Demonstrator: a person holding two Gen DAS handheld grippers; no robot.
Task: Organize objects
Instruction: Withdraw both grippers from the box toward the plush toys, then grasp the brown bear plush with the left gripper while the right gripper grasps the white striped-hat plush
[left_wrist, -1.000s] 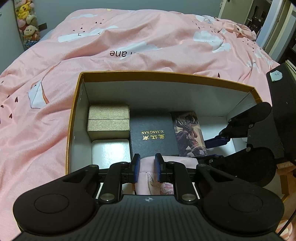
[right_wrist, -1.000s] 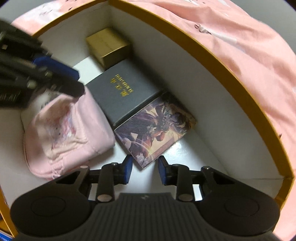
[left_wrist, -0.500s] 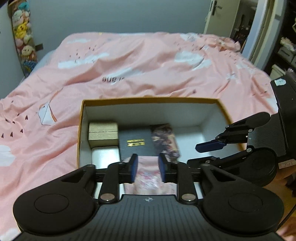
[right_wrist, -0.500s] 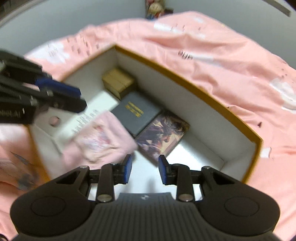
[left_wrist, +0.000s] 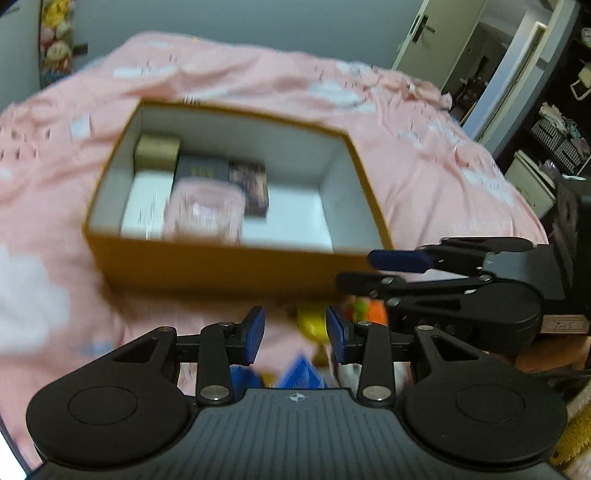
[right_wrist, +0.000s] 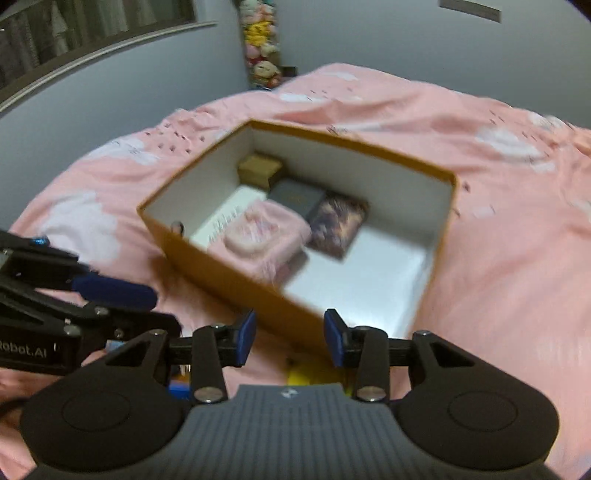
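Now I see the box sitting on the bed, near its foot edge, orange outside and white inside. Packed along its left end are a tan carton in the far corner, a white carton in front of it, a dark book, a picture card box beside that, and a pink folded cloth lying partly over the book. The box's right half is bare. My left tool and right tool have both just been opening; each is released, nothing between its jaws. Small coloured toys lie blurred on the bed below them.
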